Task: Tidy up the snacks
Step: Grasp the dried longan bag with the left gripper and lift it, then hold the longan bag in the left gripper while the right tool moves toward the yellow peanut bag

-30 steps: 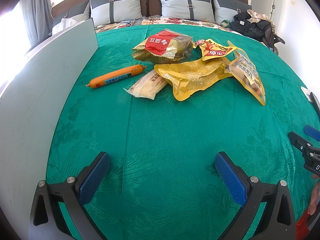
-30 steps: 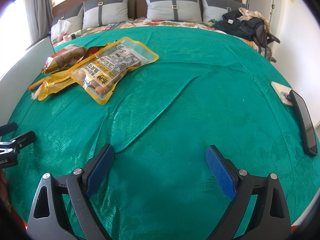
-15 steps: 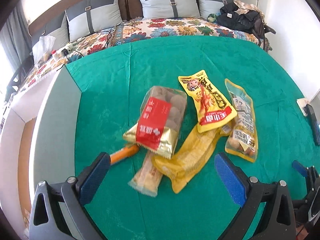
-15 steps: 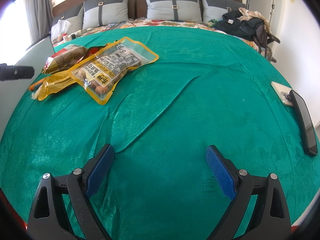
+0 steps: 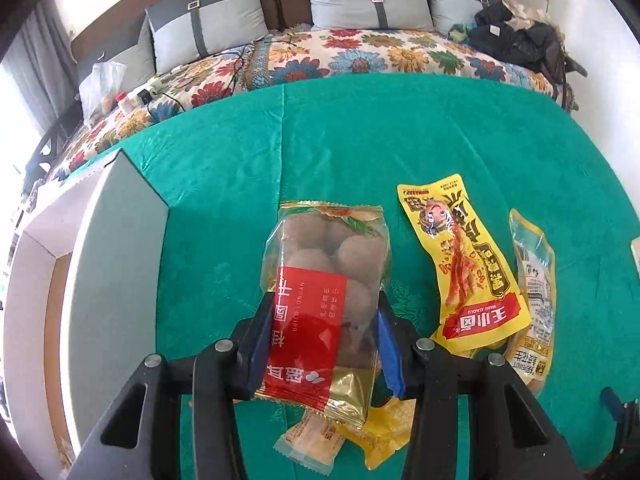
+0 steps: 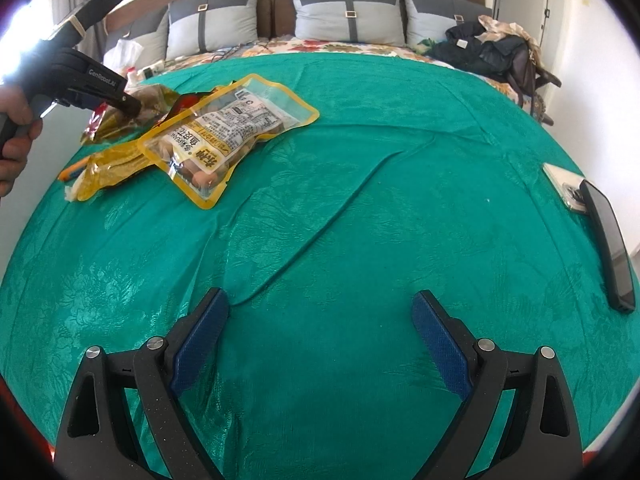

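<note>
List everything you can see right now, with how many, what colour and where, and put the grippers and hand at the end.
Dried longan bag: 1, clear with red label and gold end, between the left fingers.
Chicken-feet pouch: 1, yellow and red, right of the longan bag.
Peanut pouch: 1, clear with yellow border, right edge of the pile.
Plain yellow pouch: 1, under the longan bag.
Pale wrapped snack: 1, near end of the pile.
Sausage stick: 1, orange, mostly hidden.
Box: 1, grey-white, left of the snacks.
Bedspread: 1, green.
Phone: 1, dark, right edge.
Pillows: 3, grey, at the headboard.
Left gripper: shut on the longan bag.
Right gripper: open, empty.
Left hand: 1.
</note>
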